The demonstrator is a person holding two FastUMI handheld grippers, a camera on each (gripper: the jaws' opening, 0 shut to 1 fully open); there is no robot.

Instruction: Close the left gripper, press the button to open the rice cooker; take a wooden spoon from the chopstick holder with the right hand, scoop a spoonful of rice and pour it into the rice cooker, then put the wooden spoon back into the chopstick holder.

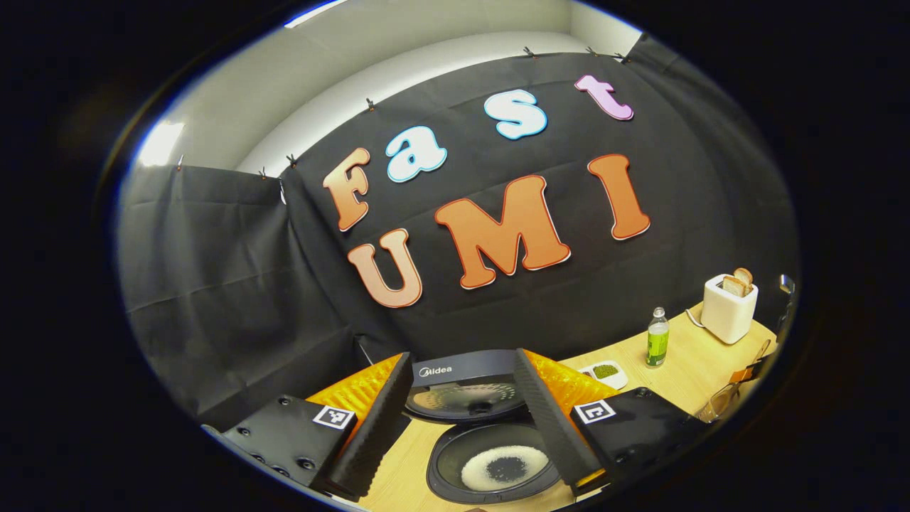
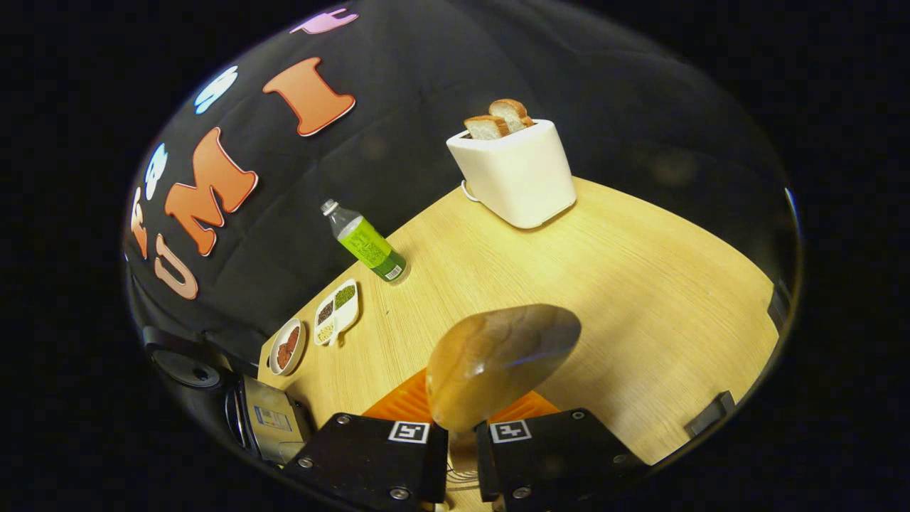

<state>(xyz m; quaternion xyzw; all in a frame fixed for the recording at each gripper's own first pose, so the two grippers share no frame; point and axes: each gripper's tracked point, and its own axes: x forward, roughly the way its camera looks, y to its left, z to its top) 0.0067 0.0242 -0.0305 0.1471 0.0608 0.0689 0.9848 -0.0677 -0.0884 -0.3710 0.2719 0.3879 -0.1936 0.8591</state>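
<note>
Below, the rice cooker stands open on the tabletop between the left gripper spread fingers; the right gripper fingers clamp the wooden spoon.

We read one brand, "Midea", on the dark raised lid of the rice cooker. The green bottle bears a barcode and print that looks too small for us to make out.
</note>
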